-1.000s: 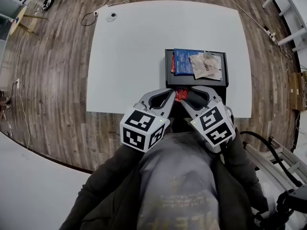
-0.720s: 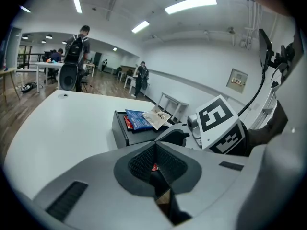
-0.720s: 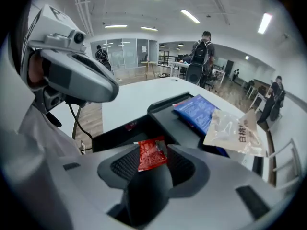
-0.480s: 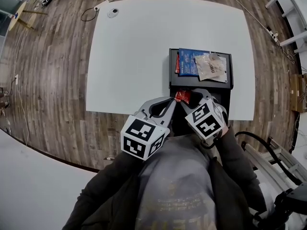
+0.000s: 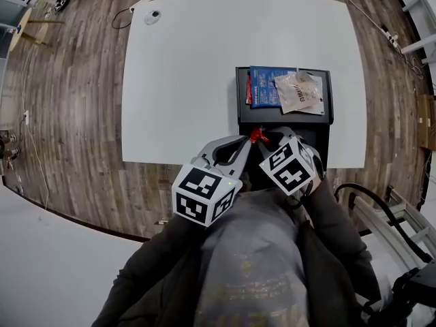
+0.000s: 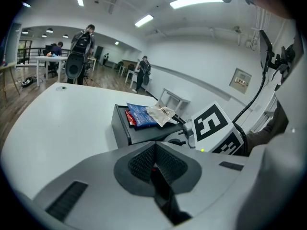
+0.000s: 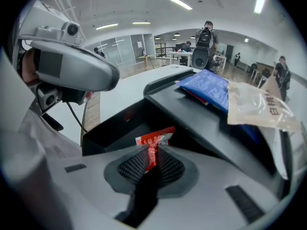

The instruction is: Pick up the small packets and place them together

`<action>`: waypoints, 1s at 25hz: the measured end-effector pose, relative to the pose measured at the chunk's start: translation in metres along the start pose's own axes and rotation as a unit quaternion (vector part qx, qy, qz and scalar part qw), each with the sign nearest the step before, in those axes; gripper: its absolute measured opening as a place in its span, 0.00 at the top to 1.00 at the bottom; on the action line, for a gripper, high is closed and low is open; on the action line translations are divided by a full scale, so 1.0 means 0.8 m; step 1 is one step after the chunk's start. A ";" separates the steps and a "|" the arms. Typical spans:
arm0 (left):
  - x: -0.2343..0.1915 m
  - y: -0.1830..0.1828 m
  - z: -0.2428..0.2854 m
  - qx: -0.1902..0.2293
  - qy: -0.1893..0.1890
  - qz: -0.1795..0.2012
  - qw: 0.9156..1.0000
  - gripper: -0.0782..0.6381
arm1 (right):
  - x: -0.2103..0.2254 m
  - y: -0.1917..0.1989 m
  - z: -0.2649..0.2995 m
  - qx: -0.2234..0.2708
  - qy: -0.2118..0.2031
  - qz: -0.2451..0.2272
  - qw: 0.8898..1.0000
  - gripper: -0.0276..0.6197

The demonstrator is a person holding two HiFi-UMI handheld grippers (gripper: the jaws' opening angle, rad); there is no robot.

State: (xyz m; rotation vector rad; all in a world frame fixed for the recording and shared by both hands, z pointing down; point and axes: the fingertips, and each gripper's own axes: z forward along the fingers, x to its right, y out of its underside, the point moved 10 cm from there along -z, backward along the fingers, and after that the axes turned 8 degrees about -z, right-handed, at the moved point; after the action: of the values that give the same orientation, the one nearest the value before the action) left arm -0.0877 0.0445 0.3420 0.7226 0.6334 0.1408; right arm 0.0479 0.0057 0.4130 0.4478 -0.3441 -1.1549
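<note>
Lying atop black box [image 5: 286,120]: blue packet [image 5: 264,87], clear packet [image 5: 300,92].

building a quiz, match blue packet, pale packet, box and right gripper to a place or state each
1 blue packet
2 pale packet
3 box
4 right gripper

a shut on a red packet
b on the table
c on the box, partly covered
d overlapping the blue packet

Pairs: 1-c, 2-d, 3-b, 4-a. The right gripper's jaws have just been closing on that packet.
</note>
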 end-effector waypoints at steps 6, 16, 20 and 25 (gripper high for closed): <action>0.000 -0.003 0.001 0.004 0.000 0.004 1.000 0.89 | -0.004 -0.001 -0.010 0.010 -0.007 -0.002 1.000 0.89; -0.009 -0.022 -0.019 0.043 0.001 -0.002 0.999 0.89 | -0.026 -0.042 -0.073 0.063 0.008 -0.045 0.997 0.89; -0.016 -0.043 -0.033 0.080 -0.004 -0.007 0.997 0.89 | -0.010 -0.061 -0.107 0.089 0.037 -0.042 0.994 0.89; -0.027 -0.054 -0.033 0.090 -0.016 -0.014 0.996 0.89 | 0.032 -0.084 -0.121 0.104 0.090 -0.048 0.989 0.89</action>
State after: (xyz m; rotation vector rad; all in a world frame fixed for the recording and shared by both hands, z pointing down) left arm -0.1242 0.0201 0.3094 0.8872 0.6311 0.0460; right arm 0.0501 -0.0249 0.2963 0.7536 -0.2904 -1.1664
